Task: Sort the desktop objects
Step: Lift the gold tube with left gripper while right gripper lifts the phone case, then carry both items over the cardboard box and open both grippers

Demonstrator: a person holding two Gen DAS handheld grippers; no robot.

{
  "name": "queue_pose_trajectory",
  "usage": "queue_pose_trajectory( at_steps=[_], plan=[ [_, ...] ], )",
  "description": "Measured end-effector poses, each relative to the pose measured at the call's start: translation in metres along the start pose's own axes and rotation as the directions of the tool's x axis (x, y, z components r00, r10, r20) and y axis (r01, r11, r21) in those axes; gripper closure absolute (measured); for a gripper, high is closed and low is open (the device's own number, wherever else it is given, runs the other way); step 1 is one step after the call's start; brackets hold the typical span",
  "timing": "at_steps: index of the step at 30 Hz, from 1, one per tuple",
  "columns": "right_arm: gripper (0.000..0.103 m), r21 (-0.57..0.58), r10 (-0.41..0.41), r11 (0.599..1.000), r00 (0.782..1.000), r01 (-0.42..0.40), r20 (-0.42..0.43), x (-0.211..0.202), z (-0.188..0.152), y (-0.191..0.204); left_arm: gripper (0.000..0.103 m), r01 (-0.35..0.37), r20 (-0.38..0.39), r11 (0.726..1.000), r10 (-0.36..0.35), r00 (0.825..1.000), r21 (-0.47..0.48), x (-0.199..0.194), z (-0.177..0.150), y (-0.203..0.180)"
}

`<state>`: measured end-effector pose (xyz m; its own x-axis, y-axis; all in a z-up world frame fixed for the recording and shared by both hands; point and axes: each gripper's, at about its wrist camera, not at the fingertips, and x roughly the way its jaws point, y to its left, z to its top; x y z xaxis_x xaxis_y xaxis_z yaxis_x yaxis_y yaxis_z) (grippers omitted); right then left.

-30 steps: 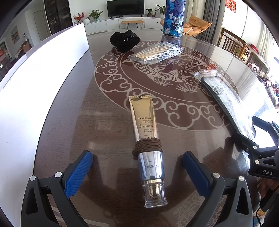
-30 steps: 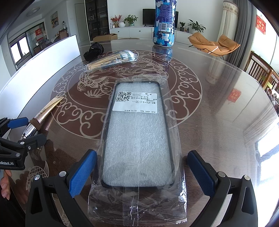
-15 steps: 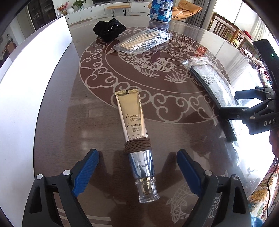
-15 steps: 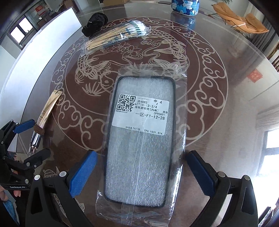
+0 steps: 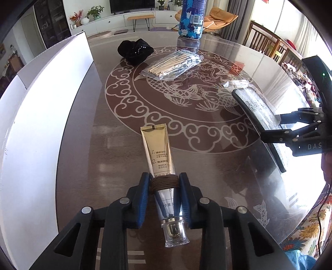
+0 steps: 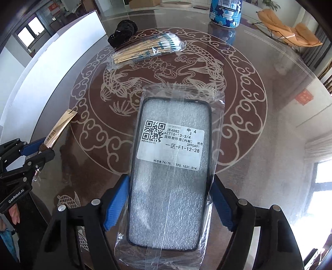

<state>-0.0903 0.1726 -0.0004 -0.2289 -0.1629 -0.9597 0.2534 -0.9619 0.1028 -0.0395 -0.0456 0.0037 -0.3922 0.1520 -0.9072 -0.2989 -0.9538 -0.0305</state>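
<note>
Both grips on, tube and case!
Left wrist: my left gripper (image 5: 165,188) pinches the gold tube (image 5: 160,164) at its cord wrap, over the table (image 5: 83,145). Right wrist: my right gripper (image 6: 169,199) jaws are closing, pads pressing the bagged phone case (image 6: 172,166) at both edges.

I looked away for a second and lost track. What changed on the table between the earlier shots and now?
The left gripper has shut its jaws on the gold tube at its brown cord wrap. The right gripper is closing its jaws around the bagged phone case, pads at its edges. The swab packet, black pouch and blue can stayed where they were.
</note>
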Motion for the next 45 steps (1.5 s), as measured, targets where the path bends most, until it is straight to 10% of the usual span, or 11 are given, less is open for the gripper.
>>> queue_pose_trajectory(
  at_steps=[19, 27, 34, 39, 45],
  plan=[
    [0.027, -0.087, 0.023, 0.996, 1.000, -0.021, 0.020, -0.023, 0.012, 0.030, 0.075, 0.074, 0.082, 0.994, -0.067, 0.994, -0.085, -0.050, -0.008, 0.026],
    [0.027, -0.253, 0.091, 0.966, 0.985, -0.052, 0.144, -0.080, 0.097, 0.130, 0.075, -0.015, 0.182, 0.981, 0.050, 0.982, -0.191, -0.137, 0.017, 0.123],
    [0.027, -0.412, 0.274, 0.898, 0.931, -0.157, 0.242, -0.111, 0.176, 0.268, 0.075, -0.154, 0.159, 0.930, 0.216, 0.963, -0.335, -0.165, 0.020, 0.238],
    [0.026, -0.453, 0.364, 0.860, 0.903, -0.233, 0.227, -0.076, 0.223, 0.350, 0.075, -0.184, 0.109, 0.891, 0.250, 0.962, -0.416, -0.141, 0.015, 0.299],
    [0.026, -0.420, 0.359, 0.865, 0.924, -0.275, 0.135, 0.005, 0.255, 0.400, 0.075, -0.185, 0.035, 0.870, 0.225, 0.974, -0.456, -0.093, 0.008, 0.339]
  ],
)
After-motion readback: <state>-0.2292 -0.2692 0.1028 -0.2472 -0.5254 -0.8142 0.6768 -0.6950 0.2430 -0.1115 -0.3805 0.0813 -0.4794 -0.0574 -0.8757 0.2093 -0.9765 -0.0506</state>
